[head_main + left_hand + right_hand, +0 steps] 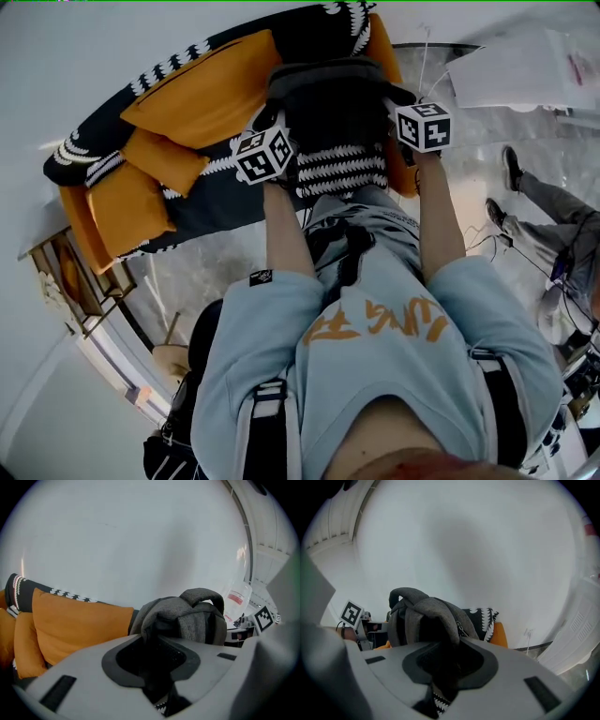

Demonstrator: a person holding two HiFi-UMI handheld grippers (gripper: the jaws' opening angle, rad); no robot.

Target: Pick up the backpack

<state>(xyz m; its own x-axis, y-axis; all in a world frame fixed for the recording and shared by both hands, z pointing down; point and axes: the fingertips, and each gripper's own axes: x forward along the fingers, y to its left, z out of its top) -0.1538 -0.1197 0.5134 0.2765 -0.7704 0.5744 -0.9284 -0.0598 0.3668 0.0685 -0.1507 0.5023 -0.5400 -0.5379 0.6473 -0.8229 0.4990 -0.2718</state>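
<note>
The grey backpack hangs between my two grippers, above an orange sofa draped with a black-and-white patterned blanket. My left gripper is at its left side and my right gripper at its right side. In the left gripper view the backpack rises out of the jaws of the left gripper, its dark fabric pinched between them. The right gripper view shows the same: the backpack has its fabric clamped in the right gripper. Its top handle loops up in both views.
Loose orange cushions lie at the sofa's left end. A wooden rack stands by the wall at left. At right, on the marble floor, are another person's legs and shoes, cables, and a white plastic bag.
</note>
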